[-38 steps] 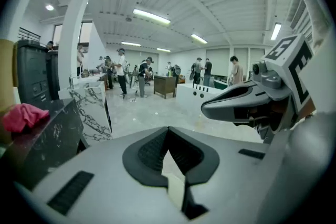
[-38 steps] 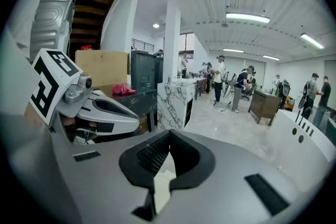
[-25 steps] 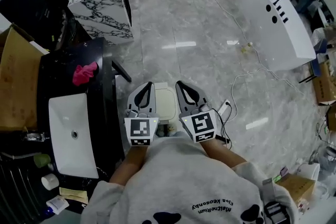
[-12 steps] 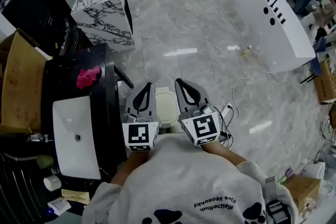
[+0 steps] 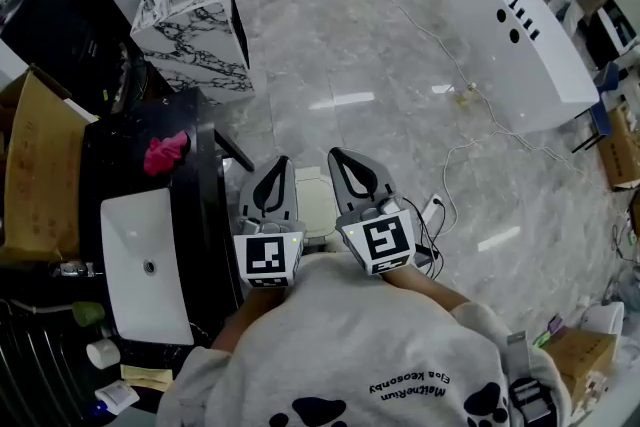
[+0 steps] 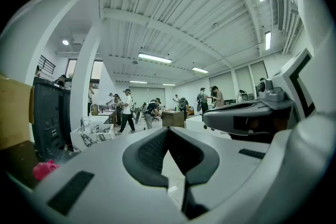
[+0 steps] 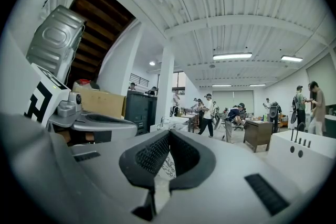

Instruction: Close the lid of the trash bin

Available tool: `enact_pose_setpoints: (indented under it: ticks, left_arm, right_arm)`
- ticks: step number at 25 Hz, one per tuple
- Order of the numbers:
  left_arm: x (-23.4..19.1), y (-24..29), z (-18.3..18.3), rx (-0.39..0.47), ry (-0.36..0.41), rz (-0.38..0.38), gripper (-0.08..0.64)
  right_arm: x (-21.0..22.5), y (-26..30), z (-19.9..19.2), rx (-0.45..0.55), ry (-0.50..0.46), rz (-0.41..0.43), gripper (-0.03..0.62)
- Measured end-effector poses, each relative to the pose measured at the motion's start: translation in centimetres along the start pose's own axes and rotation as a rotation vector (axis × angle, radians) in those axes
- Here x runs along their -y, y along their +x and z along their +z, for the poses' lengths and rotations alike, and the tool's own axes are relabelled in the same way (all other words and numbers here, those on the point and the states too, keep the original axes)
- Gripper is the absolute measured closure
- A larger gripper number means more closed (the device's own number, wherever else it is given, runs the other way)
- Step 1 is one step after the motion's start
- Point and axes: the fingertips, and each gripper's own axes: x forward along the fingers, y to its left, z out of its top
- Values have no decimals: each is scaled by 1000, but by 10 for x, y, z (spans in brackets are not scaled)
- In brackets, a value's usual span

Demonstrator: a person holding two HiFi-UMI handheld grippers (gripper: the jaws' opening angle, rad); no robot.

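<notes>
The cream-white trash bin (image 5: 318, 215) stands on the grey marble floor (image 5: 380, 105) just beside the black counter (image 5: 195, 215), below and between the two tongs. Its flat rectangular lid (image 5: 314, 187) appears to lie down over the body, as it did a second ago. What has changed is the tongs: both have come up from the bin, their marker cubes loom a little larger in the head view, and they point level across the room rather than down at the lid. The left tongs (image 5: 278, 163) are squeezed fully together with nothing between the pads, and the right tongs (image 7: 168, 134) are likewise pressed closed and empty. Each gripper view looks out at the far hall, not at the bin, and neither pair touches the lid. Judging from this, the closing looks finished and the hands are withdrawing. The head view sees the lid only from above, though, so whether it is fully seated cannot be confirmed.
</notes>
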Motion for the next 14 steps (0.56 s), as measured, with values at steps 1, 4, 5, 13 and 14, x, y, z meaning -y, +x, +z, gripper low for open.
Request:
enact_pose_setpoints:
  ticks: [1, 4, 5, 13, 14]
  left_arm:
    - [0, 0, 0, -1, -1, 0, 540]
    - [4, 3, 0, -2, -2, -5, 540]
    - [5, 3, 1, -1, 0, -6, 540]
    - [19, 9, 4, 5, 11, -18, 540]
    - [21, 9, 4, 5, 11, -19, 540]
  right_arm:
    - [1, 0, 0, 0, 0, 0, 560]
    - [4, -1, -1, -2, 1, 2, 560]
    - [5, -2, -1, -2, 2, 3, 560]
    - [12, -9, -3, -2, 0, 14, 560]
    - [13, -10, -5, -3, 0, 14, 560]
